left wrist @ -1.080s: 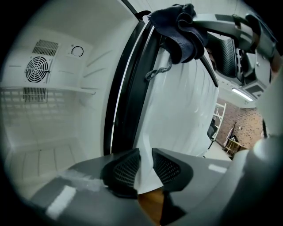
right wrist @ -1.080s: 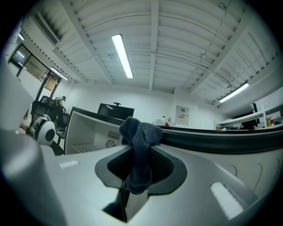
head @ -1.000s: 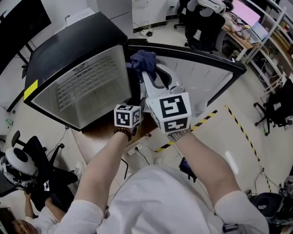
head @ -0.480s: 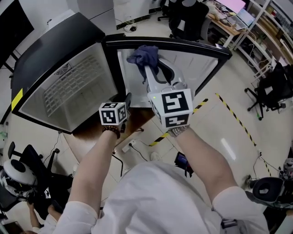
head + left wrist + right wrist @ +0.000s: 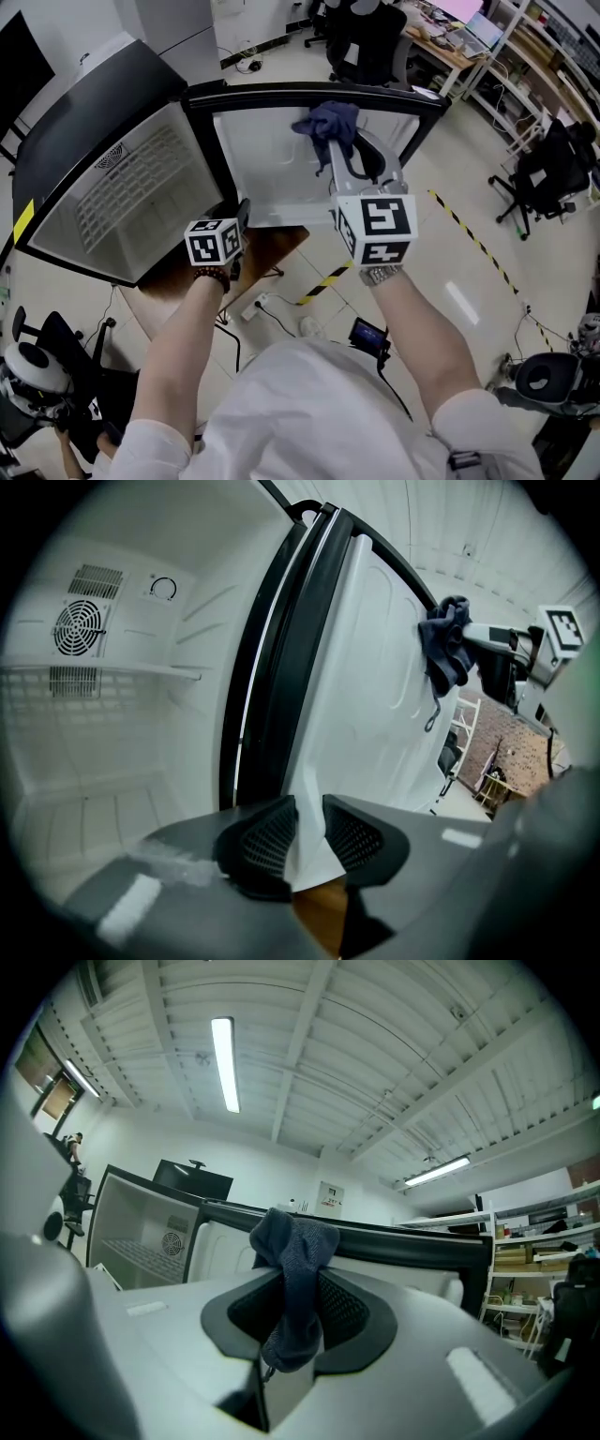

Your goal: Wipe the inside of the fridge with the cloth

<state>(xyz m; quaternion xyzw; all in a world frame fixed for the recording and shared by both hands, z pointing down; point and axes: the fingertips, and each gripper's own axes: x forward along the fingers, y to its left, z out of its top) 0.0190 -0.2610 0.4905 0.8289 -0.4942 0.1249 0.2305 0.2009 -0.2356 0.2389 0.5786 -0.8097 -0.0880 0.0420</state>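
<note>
Blue cloth (image 5: pixel 296 1237) pinched tight in right gripper (image 5: pixel 298 1288), bunched end pressed on white inner liner of fridge door (image 5: pixel 267 169), near its upper edge. Over last second cloth slid along liner, from hinge side toward door's middle: wiping stroke looks under way. Left gripper (image 5: pixel 307 834) clamped on door's lower edge, apparently holding it open and steady. Fridge cabinet (image 5: pixel 141 197) just beside, no cloth on it now; likely that and outer half of liner remain.
</note>
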